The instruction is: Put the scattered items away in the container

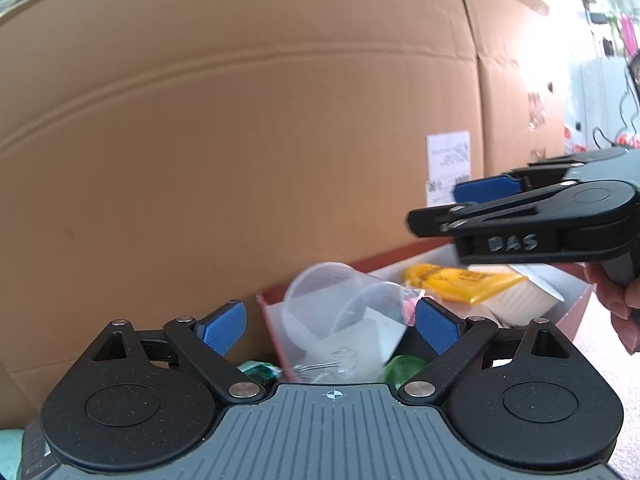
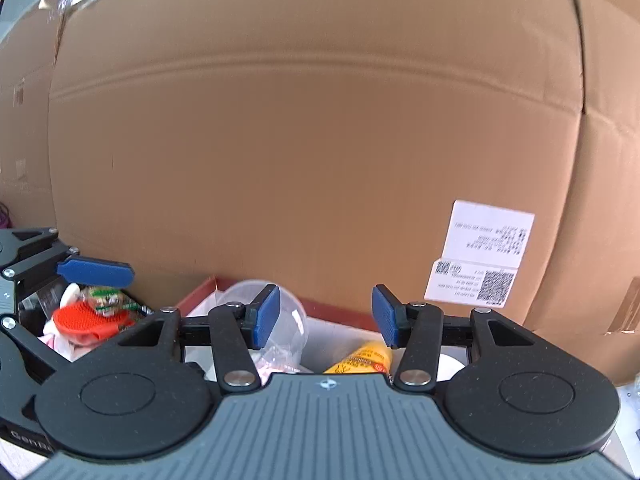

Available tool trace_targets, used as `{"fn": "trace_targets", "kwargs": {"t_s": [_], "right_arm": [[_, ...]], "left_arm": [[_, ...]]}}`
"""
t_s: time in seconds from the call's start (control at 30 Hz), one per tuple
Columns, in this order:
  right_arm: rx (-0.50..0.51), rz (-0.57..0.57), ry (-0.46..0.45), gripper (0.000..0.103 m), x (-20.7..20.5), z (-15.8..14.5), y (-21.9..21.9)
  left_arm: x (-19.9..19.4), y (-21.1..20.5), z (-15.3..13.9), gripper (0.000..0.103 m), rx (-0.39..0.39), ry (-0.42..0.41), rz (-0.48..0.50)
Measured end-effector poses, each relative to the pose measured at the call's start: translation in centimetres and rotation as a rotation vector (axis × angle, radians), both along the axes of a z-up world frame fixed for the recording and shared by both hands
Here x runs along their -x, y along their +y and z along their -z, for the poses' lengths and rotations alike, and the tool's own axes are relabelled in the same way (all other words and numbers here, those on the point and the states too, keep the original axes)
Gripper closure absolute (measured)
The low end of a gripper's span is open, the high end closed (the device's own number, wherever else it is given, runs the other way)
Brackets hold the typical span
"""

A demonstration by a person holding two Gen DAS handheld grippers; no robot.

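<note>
A red-walled box with a white inside stands against a big cardboard carton. In it lie a clear plastic cup, a yellow tube, a white tub and small clear packets. My left gripper is open and empty above the box's left end. My right gripper is open and empty above the box; it also shows from the side in the left wrist view.
The cardboard carton fills the background, with a white shipping label. Left of the box lie a red silicone brush, a green-printed packet and green wrappers. A pale carpet lies at the right.
</note>
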State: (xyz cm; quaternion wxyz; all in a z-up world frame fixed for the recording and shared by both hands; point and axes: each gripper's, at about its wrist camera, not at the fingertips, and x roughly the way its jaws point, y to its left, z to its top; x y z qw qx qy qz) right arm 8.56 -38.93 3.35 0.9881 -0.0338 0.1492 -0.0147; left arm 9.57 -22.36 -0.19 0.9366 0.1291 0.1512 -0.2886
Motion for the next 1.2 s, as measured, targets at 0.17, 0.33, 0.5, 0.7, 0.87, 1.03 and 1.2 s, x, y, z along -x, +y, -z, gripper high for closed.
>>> {"fn": "trace_targets", "kwargs": {"t_s": [0.17, 0.33, 0.5, 0.7, 0.87, 1.03, 1.2], "right_arm": [[-0.045, -0.010, -0.042, 0.047, 0.9, -0.8, 0.1], [-0.074, -0.053, -0.082, 0.047, 2.4, -1.9, 1.7], [-0.080, -0.162, -0.090, 0.045, 4.1, -2.5, 4.7], [-0.098, -0.305, -0.025, 0.034, 5.2, -2.1, 9.1], [-0.069, -0.386, 0.053, 0.033, 5.6, -0.8, 12.8], [-0.089, -0.433, 0.145, 0.033, 5.0, 1.3, 15.1], [-0.144, -0.485, 0.217, 0.033, 3.8, 2.8, 17.1]], "left_arm": [[0.6, 2.8, -0.6, 0.004, 0.057, -0.022, -0.074], [1.7, 6.5, -1.1, 0.000, 0.084, -0.041, -0.158], [3.1, 11.3, 0.0, 0.000, 0.062, -0.022, -0.251], [4.4, 16.9, 2.6, 0.000, 0.039, 0.049, -0.358], [5.1, 20.3, 4.5, 0.000, 0.011, 0.094, -0.399], [5.6, 22.5, 6.5, 0.000, -0.043, 0.118, -0.427], [5.3, 24.8, 8.2, 0.000, -0.080, 0.145, -0.441]]}}
